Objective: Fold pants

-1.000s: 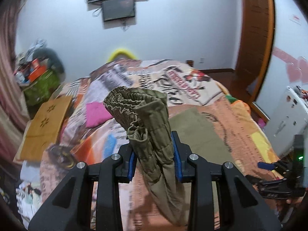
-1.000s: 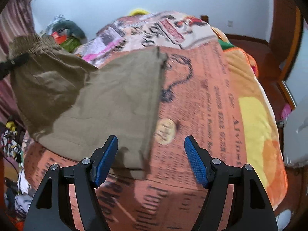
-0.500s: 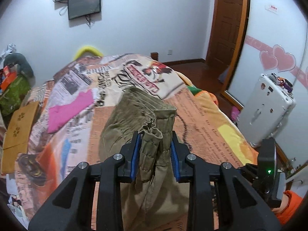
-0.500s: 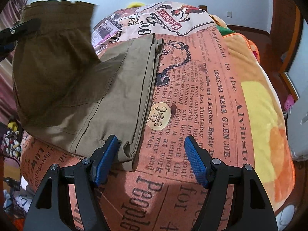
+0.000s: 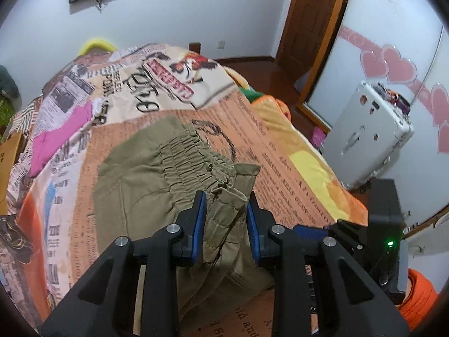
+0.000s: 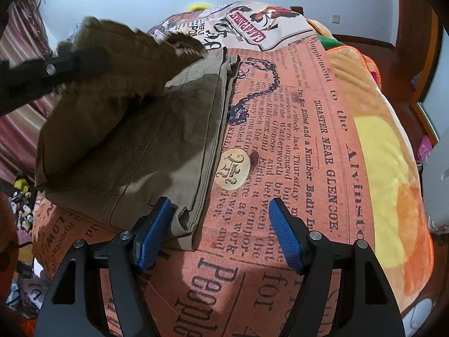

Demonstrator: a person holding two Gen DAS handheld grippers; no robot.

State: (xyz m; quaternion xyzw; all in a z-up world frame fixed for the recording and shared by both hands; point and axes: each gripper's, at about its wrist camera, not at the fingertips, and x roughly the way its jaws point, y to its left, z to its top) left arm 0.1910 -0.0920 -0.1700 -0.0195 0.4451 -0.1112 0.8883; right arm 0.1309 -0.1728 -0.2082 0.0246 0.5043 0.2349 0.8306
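On the bed (image 6: 322,146), printed newspaper-pattern cover: one pair of olive pants (image 6: 146,140), part-folded, lying toward the left half of the bed.

Left gripper (image 5: 226,221) — clamped on the pants at the elastic waistband (image 5: 190,160), fabric bunched between the blue pads (image 5: 199,224). In the right wrist view the waistband end is raised above the flat lower layer, blurred.

Right gripper (image 6: 219,233) — spread wide, holding nothing. Its left pad touches or lies just beside the near corner of the flat layer; which, cannot tell.

Risks, as judged:
- Raised layer may land skewed — the grip takes only one bunched spot, so the far waistband corner hangs free and could curl under.
- Lower layer may drag or wrinkle on the soft cover; nothing visibly pins it down.
- Release too early and the bunched waistband stays crumpled rather than flat.

Containers: white hard case (image 5: 370,134) beside the bed, shut, contents not visible; small items on its top, too small to name. No other containers made out.

Other: pink cloth (image 5: 59,137) at the bed's left side, well apart from the pants.
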